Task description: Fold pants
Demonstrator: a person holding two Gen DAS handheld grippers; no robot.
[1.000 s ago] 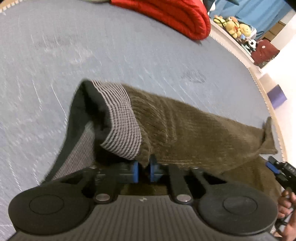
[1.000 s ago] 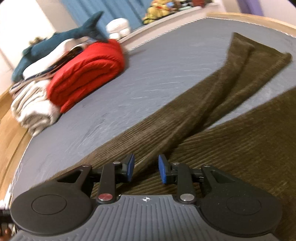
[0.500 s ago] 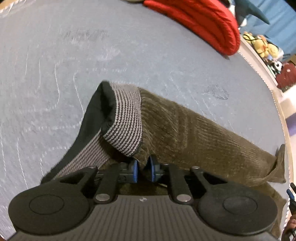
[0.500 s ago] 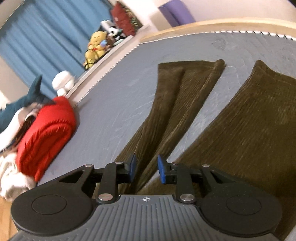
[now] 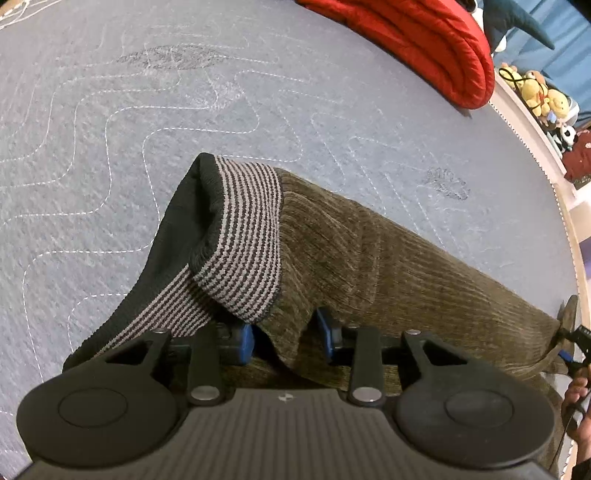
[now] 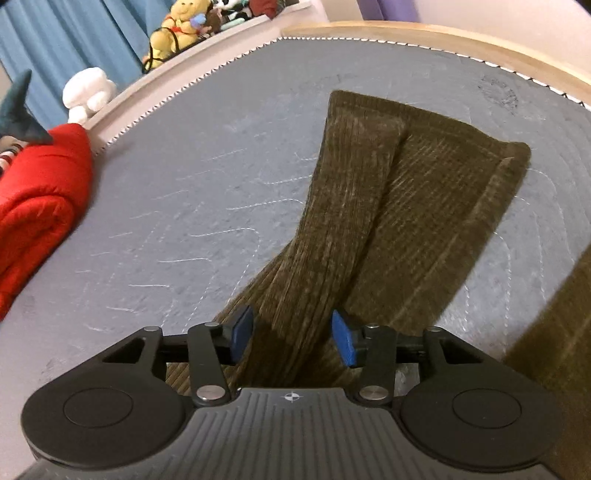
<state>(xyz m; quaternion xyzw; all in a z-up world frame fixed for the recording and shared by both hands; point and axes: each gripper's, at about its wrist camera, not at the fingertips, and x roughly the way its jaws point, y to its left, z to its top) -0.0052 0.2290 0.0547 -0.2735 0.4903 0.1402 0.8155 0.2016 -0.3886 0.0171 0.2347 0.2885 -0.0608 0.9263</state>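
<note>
Lying across a grey quilted mattress (image 5: 155,122), the olive-brown corduroy pants (image 5: 388,258) are spreading away from both grippers. In the left wrist view the striped knit waistband (image 5: 243,243) is standing up in a loose fold just ahead of the left gripper (image 5: 284,338), its black inner lining showing on the near-left side. The left gripper's jaws are opening; a ridge of corduroy is sitting between the blue pads (image 5: 245,341), but the pads are standing clear of it on either side, so nothing is being gripped there. At the right edge of that view part of the right gripper and a hand (image 5: 578,387) are showing beside a raised corner of the cloth. In the right wrist view the right gripper (image 6: 291,334) is pointing along one pant leg (image 6: 354,206), which is running from between its fingertips toward the far hem, creased lengthwise with one half overlapping the other. Its jaws are opening too, the pads set apart with the leg's fabric passing between them untouched. A second stretch of corduroy is lying at the right margin. A folded red quilt (image 6: 33,206) and plush toys (image 6: 177,26) are sitting well apart, along the mattress's far side.
</note>
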